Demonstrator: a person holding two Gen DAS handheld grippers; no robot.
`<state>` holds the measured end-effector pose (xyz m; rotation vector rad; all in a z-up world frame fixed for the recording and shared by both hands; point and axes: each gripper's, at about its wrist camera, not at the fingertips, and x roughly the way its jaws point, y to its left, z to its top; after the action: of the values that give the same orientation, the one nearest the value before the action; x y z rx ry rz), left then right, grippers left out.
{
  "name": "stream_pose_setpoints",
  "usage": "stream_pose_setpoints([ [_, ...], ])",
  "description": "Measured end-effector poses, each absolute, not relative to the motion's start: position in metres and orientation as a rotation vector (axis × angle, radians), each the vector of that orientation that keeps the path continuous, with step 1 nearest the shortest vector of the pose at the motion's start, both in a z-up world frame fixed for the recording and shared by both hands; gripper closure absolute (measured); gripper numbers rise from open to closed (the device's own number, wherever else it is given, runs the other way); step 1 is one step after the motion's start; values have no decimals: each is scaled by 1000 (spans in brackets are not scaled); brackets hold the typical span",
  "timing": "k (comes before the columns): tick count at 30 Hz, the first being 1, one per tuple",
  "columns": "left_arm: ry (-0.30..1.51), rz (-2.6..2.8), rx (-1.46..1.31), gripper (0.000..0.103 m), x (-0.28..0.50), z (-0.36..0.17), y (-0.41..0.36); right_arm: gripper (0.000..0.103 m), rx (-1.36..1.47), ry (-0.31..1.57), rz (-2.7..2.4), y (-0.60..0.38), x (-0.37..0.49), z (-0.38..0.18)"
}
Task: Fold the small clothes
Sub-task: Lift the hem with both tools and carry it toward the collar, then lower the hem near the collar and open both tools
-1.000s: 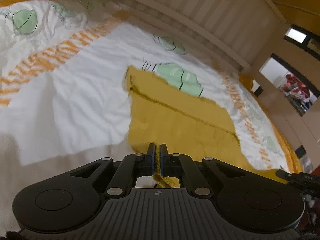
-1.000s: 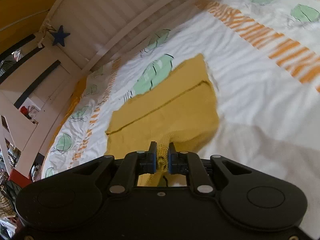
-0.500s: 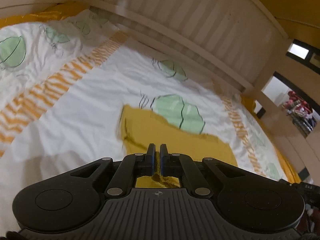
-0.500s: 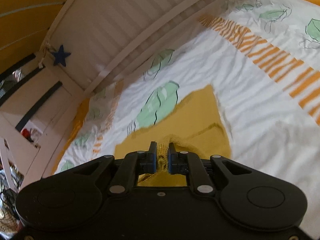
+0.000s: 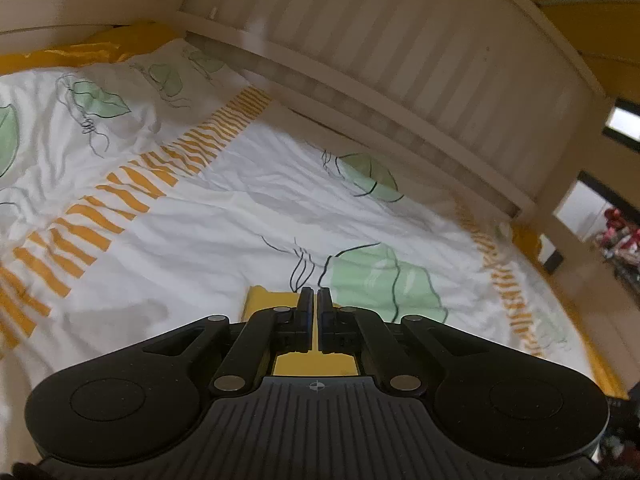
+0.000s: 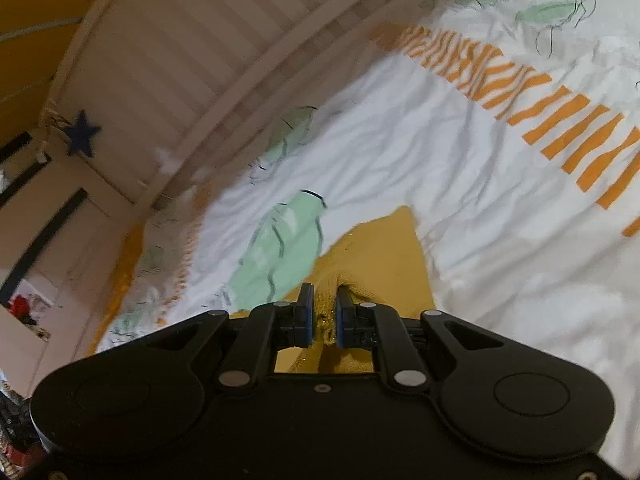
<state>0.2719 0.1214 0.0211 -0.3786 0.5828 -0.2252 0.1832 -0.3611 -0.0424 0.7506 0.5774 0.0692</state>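
**Both tongs pinch the mustard garment over the bed**

The mustard knit garment lies on the white duvet, its visible part tapering to a corner that points away from the right gripper, toward the slatted headboard. How its long axis runs cannot be told; most of it is hidden under the tongs. The right gripper's blue-padded fingers clamp a bunched, ribbed fold. In the left view, the left gripper is closed nearly flat on a thin yellow edge of the garment. The duvet is wrinkled cotton, printed with green leaves and orange stripes.
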Motion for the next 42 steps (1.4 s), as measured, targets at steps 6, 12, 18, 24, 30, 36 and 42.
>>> stream_pose_setpoints([
  [6,688,-274,-212,81,267,-16,105,85,739,617,50,-364,193,-57],
  [12,810,-337,-170,78,240,-34,94,85,717,630,48,-361,193,-57],
  [18,829,-313,-81,61,232,-44,87,84,697,642,63,-356,194,-58],
  [24,887,-308,-116,60,239,-60,89,84,703,649,62,-357,192,-61],
  [30,846,-309,-89,61,234,-58,85,84,704,655,61,-358,194,-63],
  [36,837,-349,-58,61,231,-58,77,83,710,663,55,-359,193,-64],
  [42,871,-351,-57,100,233,-63,71,83,707,666,58,-359,193,-64],
])
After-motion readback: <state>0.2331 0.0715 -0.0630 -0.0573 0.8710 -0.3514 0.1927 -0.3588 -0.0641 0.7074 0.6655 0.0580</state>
